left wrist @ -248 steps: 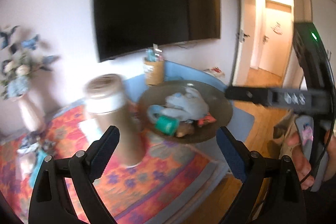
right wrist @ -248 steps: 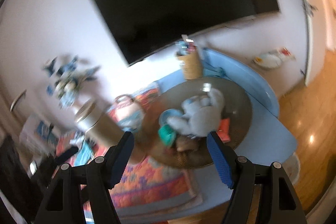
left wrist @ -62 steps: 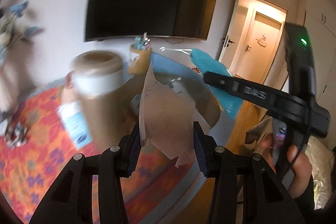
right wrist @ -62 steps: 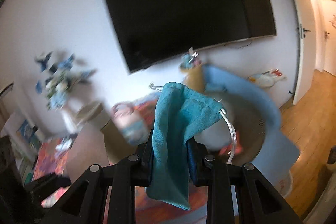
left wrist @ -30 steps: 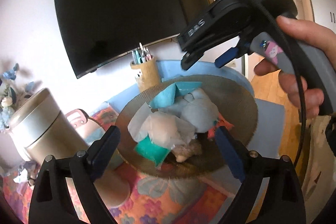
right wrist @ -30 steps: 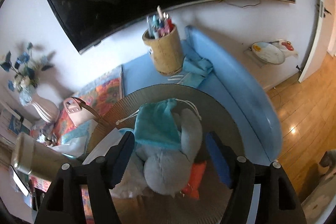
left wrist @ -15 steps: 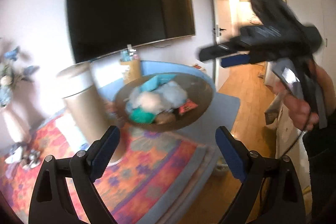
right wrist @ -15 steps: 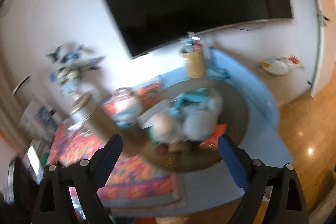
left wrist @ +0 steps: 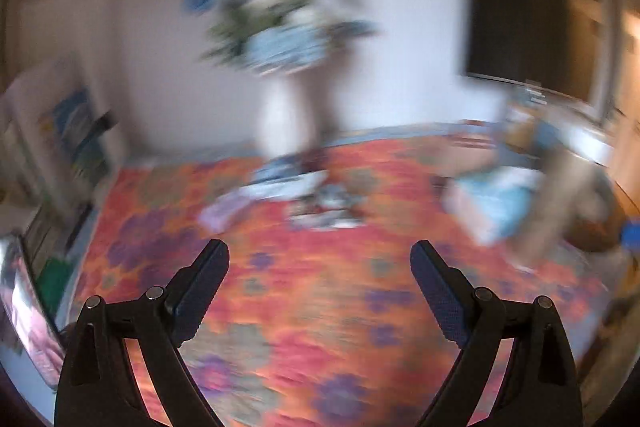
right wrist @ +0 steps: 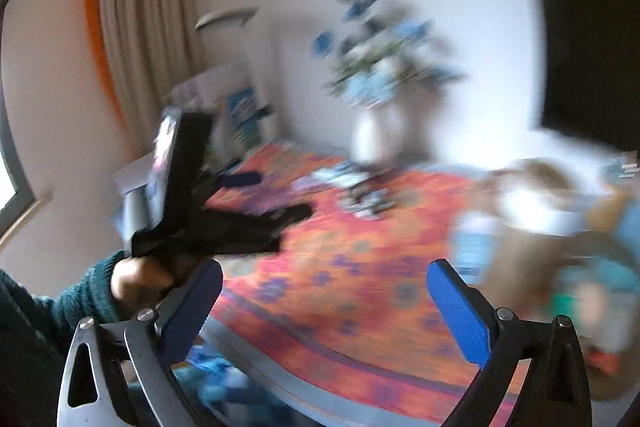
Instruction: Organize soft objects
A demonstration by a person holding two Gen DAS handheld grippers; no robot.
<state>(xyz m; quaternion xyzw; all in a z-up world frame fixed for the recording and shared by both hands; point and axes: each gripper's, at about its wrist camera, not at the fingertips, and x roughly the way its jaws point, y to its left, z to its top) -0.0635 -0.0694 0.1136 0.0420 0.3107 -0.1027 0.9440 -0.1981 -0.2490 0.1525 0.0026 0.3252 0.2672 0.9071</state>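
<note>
**Both grippers empty over the patterned cloth**

Heavy blur in both views. Left gripper (left wrist: 319, 261): jaws released, nothing between them, above the orange flowered cloth (left wrist: 320, 307) on the counter. Right gripper (right wrist: 324, 285): jaws have just been opening, now wide and empty. Soft objects (right wrist: 592, 291) lie heaped at the far right edge, blurred. White vase of blue flowers (right wrist: 380, 95) stands behind. Left hand (right wrist: 140, 281) in a teal sleeve.

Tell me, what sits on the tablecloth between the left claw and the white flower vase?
In the left wrist view, bare tablecloth lies before the open left claw, then a blurred heap of small things below the vase.
</note>
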